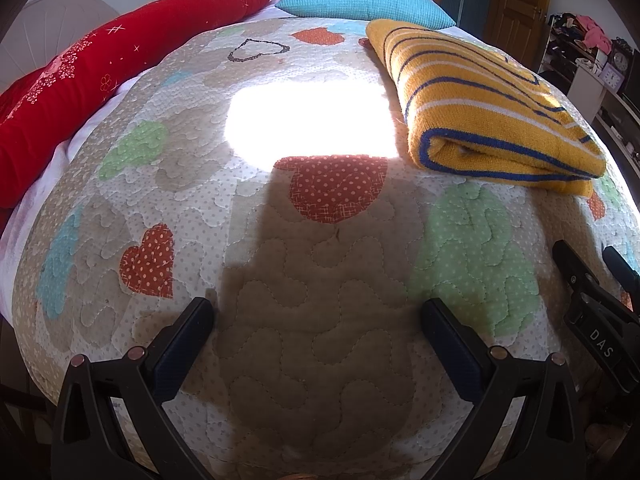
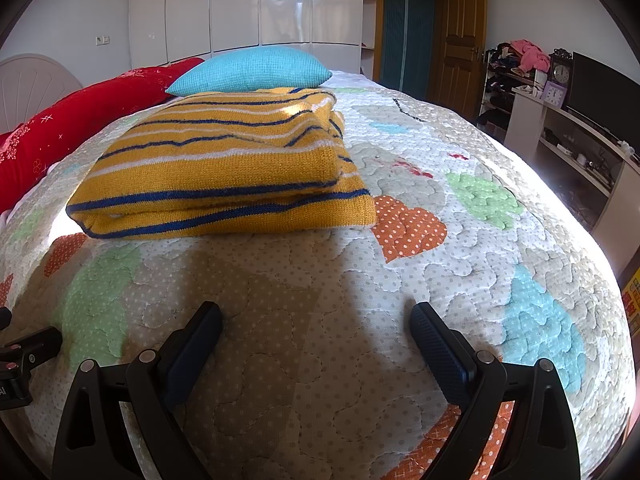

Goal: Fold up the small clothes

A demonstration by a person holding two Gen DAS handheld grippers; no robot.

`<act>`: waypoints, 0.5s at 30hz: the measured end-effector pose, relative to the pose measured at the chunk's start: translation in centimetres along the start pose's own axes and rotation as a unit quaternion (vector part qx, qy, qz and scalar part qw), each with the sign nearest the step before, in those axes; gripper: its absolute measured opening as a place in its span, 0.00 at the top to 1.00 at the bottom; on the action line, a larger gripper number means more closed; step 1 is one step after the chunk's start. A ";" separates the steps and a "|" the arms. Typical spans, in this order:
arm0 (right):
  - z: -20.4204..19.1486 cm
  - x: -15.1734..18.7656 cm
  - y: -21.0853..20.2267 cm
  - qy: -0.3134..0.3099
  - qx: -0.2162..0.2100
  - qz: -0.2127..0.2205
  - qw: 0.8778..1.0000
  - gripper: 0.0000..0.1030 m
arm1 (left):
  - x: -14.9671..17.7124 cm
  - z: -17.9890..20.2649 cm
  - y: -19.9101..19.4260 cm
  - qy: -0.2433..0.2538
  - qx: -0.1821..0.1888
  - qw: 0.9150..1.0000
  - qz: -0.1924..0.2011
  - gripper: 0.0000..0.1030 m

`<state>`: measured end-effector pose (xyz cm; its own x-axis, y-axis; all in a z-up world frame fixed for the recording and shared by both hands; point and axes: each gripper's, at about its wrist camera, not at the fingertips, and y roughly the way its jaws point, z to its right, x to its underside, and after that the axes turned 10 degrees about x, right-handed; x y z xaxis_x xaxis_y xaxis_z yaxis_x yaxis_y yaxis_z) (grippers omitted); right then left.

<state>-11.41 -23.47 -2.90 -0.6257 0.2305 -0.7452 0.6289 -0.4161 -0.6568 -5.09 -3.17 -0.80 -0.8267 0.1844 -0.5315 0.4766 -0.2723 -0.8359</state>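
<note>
A yellow knitted garment with blue and white stripes (image 1: 484,108) (image 2: 224,168) lies folded into a thick rectangle on the quilted bedspread (image 1: 320,320) (image 2: 320,300). In the left wrist view it rests far right of my left gripper (image 1: 318,312), which hovers open over bare quilt. My right gripper (image 2: 316,318) is also open, empty, a short way in front of the garment's folded near edge. The right gripper's body (image 1: 596,312) shows at the left view's right edge; part of the left gripper's body (image 2: 20,360) shows at the right view's left edge.
A red bolster (image 1: 100,76) (image 2: 80,120) runs along the bed's left side and a turquoise pillow (image 1: 360,0) (image 2: 252,70) sits at the head. A shelf unit with clocks and a dark screen (image 2: 580,120) stands right of the bed. White wardrobe doors (image 2: 248,4) are behind.
</note>
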 end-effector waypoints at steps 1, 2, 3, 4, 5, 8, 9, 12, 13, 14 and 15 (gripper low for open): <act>0.0 0.0 0.0 0.000 0.000 0.000 1.000 0.06 | 0.0 0.0 0.0 0.000 0.000 1.000 0.000 0.00; 0.0 0.0 0.0 0.000 0.000 0.000 1.000 0.06 | 0.0 0.0 0.0 0.000 0.000 1.000 0.000 0.00; 0.0 0.0 0.0 0.000 0.000 0.000 1.000 0.06 | 0.0 0.0 0.0 0.000 0.000 1.000 0.001 0.00; 0.0 0.0 0.0 0.000 0.000 0.000 1.000 0.06 | 0.0 0.0 0.0 -0.001 0.000 1.000 0.002 0.00; 0.0 0.0 0.0 0.000 0.000 0.000 1.000 0.06 | 0.0 0.0 0.0 0.000 0.000 1.000 0.002 0.00; 0.0 0.0 0.0 0.000 0.000 0.001 1.000 0.05 | 0.0 0.0 0.0 -0.001 0.001 1.000 0.004 0.00; 0.0 0.0 0.0 0.000 0.000 0.000 1.000 0.05 | 0.0 0.0 0.0 -0.001 0.000 1.000 0.004 0.00; 0.0 0.0 0.0 -0.001 0.000 0.000 1.000 0.05 | 0.0 0.0 0.0 -0.001 0.000 1.000 0.004 0.00; 0.0 0.0 0.0 0.000 0.000 0.000 1.000 0.05 | 0.1 0.0 0.0 -0.001 0.000 1.000 0.004 0.00; 0.1 0.0 -0.1 0.003 -0.001 -0.002 1.000 0.05 | 0.1 0.0 0.0 -0.001 0.001 1.000 0.004 0.00; 0.3 -0.2 -0.3 0.009 -0.002 -0.006 1.000 0.05 | 0.0 -0.1 0.0 -0.001 0.001 1.000 0.004 0.00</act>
<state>-11.60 -23.69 -2.48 -0.6253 0.2515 -0.7388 0.6227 -0.4099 -0.6665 -5.08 -3.07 -0.82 -0.8232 0.1801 -0.5385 0.4831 -0.2761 -0.8309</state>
